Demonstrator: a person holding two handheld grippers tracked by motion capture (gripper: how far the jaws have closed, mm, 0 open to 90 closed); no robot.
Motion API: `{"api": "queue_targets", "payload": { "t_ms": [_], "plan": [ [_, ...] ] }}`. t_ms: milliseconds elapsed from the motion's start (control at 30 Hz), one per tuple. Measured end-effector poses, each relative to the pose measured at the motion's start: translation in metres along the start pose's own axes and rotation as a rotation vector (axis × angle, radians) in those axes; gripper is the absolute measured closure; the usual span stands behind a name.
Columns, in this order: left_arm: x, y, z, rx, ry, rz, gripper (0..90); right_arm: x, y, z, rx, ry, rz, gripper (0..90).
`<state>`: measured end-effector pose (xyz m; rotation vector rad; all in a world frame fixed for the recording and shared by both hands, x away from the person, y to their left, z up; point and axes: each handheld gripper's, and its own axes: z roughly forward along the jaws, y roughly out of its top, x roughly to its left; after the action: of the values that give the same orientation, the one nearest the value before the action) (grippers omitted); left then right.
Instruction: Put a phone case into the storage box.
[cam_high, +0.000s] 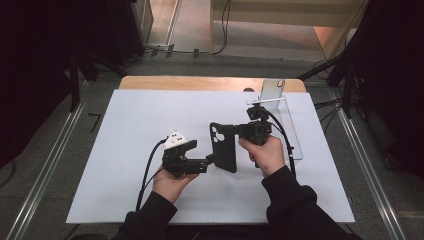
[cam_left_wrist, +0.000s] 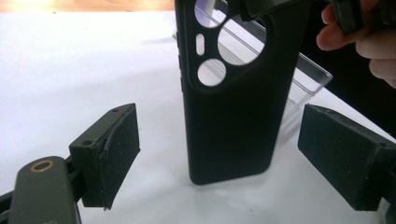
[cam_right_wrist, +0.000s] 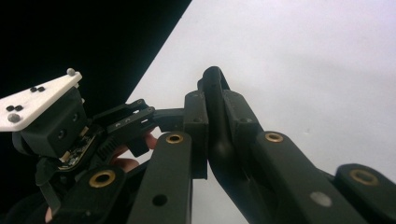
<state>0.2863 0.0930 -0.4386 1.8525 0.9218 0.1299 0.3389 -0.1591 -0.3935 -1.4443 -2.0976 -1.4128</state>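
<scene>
Your right gripper (cam_high: 239, 131) is pinching the black phone case (cam_high: 223, 147) by its camera-cutout end and holding it just above the white table (cam_high: 130, 125); your left gripper (cam_high: 209, 161) is spread wide around its lower end, pads not pressing; so the case is up and the handover or fitting looks still to come; the clear stand (cam_high: 290, 125) holds a phone (cam_high: 272, 90) at its far end; the case itself is empty.

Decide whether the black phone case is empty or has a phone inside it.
Empty: in the left gripper view, the table and clear stand show straight through the camera holes of the phone case.
</scene>
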Motion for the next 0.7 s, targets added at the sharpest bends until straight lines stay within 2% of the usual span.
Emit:
{"api": "queue_targets", "payload": {
  "t_ms": [200, 300, 367, 400, 467, 600, 700],
  "plan": [
    [0.002, 0.007, -0.003, 0.057, -0.036, -0.006, 13.1, 0.003, 0.0, -0.005, -0.009, -0.024, -0.047, 79.0],
    [0.003, 0.012, -0.006, 0.083, -0.051, 0.008, 14.7, 0.005, -0.001, -0.008, -0.013, -0.038, -0.081, 79.0],
    [0.004, 0.016, -0.007, 0.1, -0.077, 0.018, 16.7, 0.007, -0.001, -0.009, -0.012, -0.045, -0.103, 79.0],
    [0.005, 0.018, -0.008, 0.112, -0.09, 0.029, 19.9, 0.007, 0.0, -0.01, -0.009, -0.047, -0.116, 79.0],
    [0.005, 0.021, -0.01, 0.119, -0.096, 0.057, 20.8, 0.009, 0.0, -0.011, -0.005, -0.044, -0.142, 79.0],
    [0.007, 0.03, -0.013, 0.142, -0.09, 0.104, 23.8, 0.011, 0.0, -0.014, 0.008, -0.034, -0.2, 79.0],
    [0.012, 0.035, -0.013, 0.166, -0.147, 0.108, 28.5, 0.012, -0.001, -0.017, 0.014, -0.02, -0.231, 79.0]
  ]
}}
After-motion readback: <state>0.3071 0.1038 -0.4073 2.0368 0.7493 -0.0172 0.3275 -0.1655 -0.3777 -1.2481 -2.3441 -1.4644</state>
